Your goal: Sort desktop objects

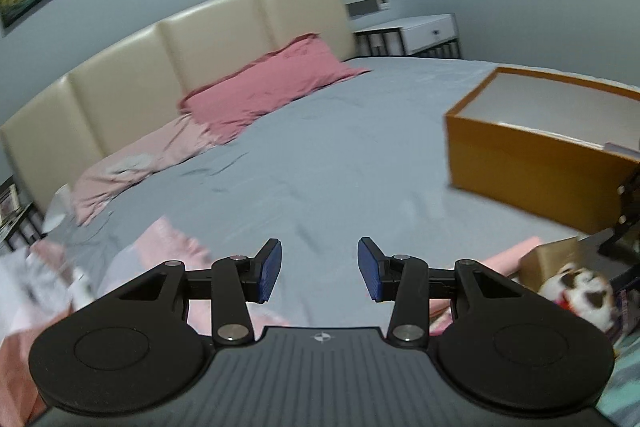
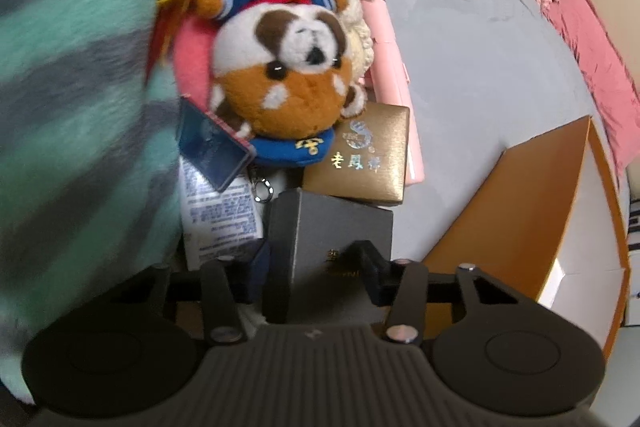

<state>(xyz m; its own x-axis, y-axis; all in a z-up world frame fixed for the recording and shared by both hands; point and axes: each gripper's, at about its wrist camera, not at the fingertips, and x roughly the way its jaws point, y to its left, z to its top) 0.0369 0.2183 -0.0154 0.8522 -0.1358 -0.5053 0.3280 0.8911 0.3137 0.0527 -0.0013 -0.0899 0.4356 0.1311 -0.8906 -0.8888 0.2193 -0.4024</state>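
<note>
My right gripper (image 2: 320, 267) points down into a pile on the bed, and its jaws are closed on a dark grey box (image 2: 332, 223) with gold print. Behind that box lie a gold gift box (image 2: 360, 155), a brown-and-white plush toy in a blue outfit (image 2: 288, 67), a blue card (image 2: 212, 143) and a white printed leaflet (image 2: 216, 211). An open orange cardboard box (image 2: 520, 207) stands to the right. My left gripper (image 1: 320, 269) hangs open over the grey sheet (image 1: 320, 155) with nothing between its blue pads. The orange box (image 1: 532, 171) and the plush toy (image 1: 580, 287) are to its right.
Teal-and-grey striped fleece (image 2: 72, 87) fills the left of the right wrist view. Pink pillows (image 1: 272, 79) lie against a cream headboard (image 1: 168, 67). A white nightstand (image 1: 424, 33) stands beyond the bed. Pink fabric (image 1: 168, 247) lies at the near left.
</note>
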